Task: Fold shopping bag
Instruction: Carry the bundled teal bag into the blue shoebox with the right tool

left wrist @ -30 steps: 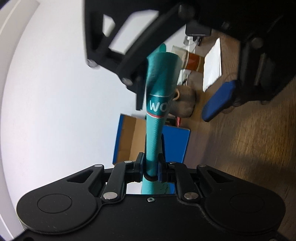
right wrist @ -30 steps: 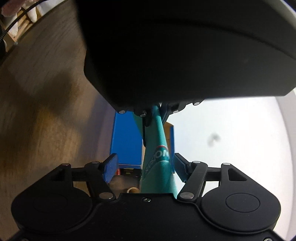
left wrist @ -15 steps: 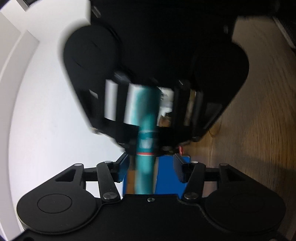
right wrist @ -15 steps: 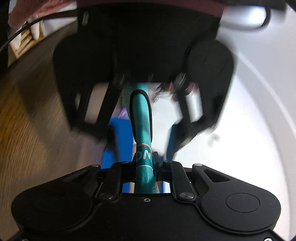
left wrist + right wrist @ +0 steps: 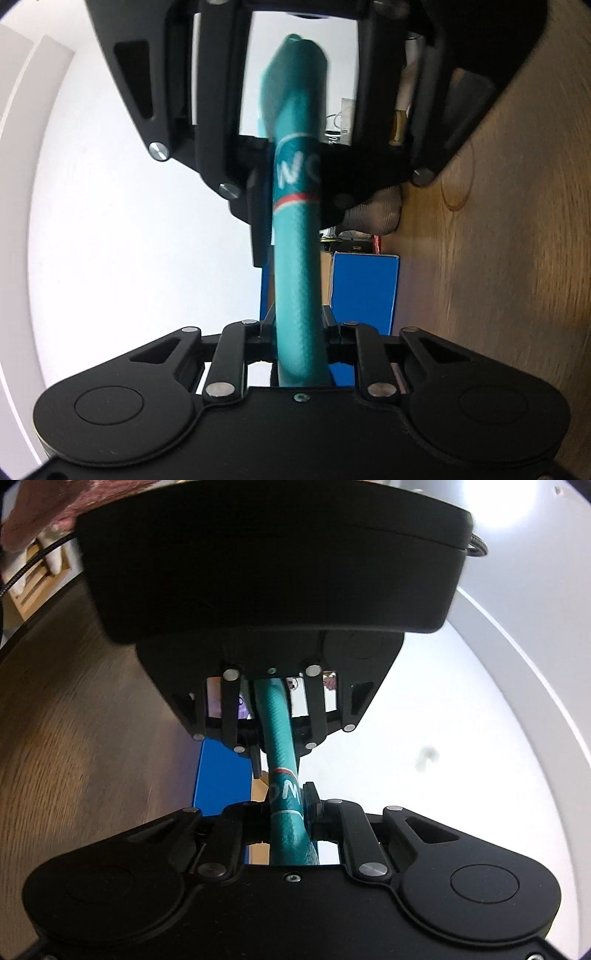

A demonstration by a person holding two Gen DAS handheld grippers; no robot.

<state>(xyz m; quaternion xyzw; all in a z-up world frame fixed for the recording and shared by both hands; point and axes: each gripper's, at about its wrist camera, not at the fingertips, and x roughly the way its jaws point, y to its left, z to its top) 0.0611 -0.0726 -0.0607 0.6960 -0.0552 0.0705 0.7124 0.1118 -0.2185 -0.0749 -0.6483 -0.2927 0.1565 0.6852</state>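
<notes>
The teal shopping bag [image 5: 297,258], bunched into a narrow strip with white lettering and a red line, stretches between my two grippers, which face each other. In the left wrist view my left gripper [image 5: 298,326] has the strip between its closing jaws, pads against it. My right gripper [image 5: 295,206] faces it from the top of that view. The right wrist view shows the right gripper [image 5: 287,805] shut on the bag [image 5: 279,720] at its lettering, with the left gripper [image 5: 275,742] holding the far end.
A blue box [image 5: 364,280] with a brown cardboard inside stands behind the bag, also in the right wrist view as the blue box [image 5: 221,775]. A wooden surface [image 5: 498,240] fills one side, a white wall [image 5: 129,203] the other. A sleeve [image 5: 33,520] shows at the top left.
A second ago the left gripper held the bag and the right stood open around it. Then the right shut on it and the left opened. Now both grip the strip.
</notes>
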